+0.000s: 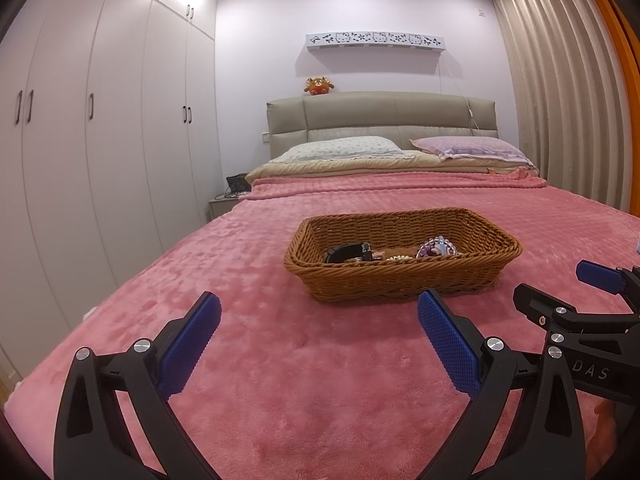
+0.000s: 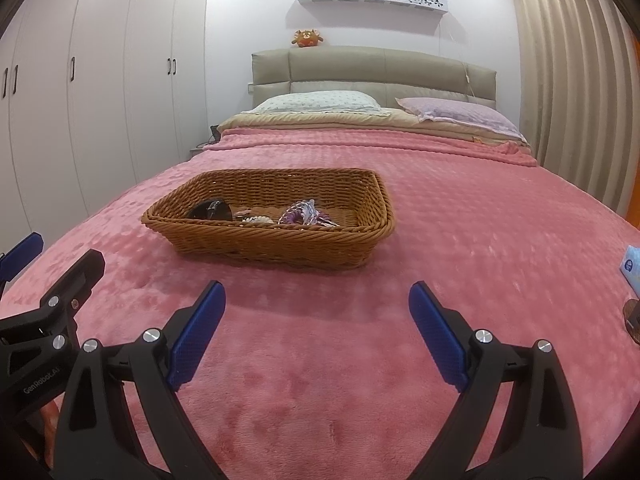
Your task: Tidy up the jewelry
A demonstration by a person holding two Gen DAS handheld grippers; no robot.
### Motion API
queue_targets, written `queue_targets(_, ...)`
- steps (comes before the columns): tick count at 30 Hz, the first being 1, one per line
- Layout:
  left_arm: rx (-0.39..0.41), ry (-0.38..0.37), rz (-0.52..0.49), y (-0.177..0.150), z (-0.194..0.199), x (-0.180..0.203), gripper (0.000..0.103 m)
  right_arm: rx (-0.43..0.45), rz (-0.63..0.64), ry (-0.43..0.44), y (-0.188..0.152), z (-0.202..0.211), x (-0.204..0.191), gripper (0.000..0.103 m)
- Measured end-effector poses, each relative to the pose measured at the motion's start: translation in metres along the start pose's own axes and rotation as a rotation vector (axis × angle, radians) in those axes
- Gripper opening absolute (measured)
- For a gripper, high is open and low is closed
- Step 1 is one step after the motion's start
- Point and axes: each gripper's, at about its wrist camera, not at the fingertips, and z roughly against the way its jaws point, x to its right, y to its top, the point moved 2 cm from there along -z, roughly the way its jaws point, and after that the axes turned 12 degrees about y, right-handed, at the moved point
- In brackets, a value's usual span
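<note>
Jewelry (image 1: 400, 251) sits in wicker basket (image 1: 400, 280) on the bed (image 1: 280, 360), ahead of both tongs, not touching either. Left tongs (image 1: 319, 338) spread apart, empty; right tongs (image 2: 317, 334) also spread apart, empty. From the left the basket is ahead-right; from the right, ahead-left. Likely light, small, slippery, tangle-prone; beads probably fragile. Black band (image 2: 211, 210) looks stiffest, so pinch across its width. Purple beaded piece (image 2: 301, 213) and pale bead strand (image 2: 258, 219): pinch one loop, lift slowly. Items are partly hidden by the basket wall.
</note>
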Motion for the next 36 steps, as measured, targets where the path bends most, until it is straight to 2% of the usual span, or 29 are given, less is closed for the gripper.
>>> queue_targets(31,0.004,-0.006,0.008,0.0026,-0.0008,-0.0035,0.096,0.000,0.002,-0.001,0.0003,-0.0008,0.0006,0.089)
queue_targets(36,-0.027,0.000,0.009,0.0025,-0.0066,-0.0063,0.096,0.000,0.002,-0.001,0.0003,-0.0006,0.0005,0.089)
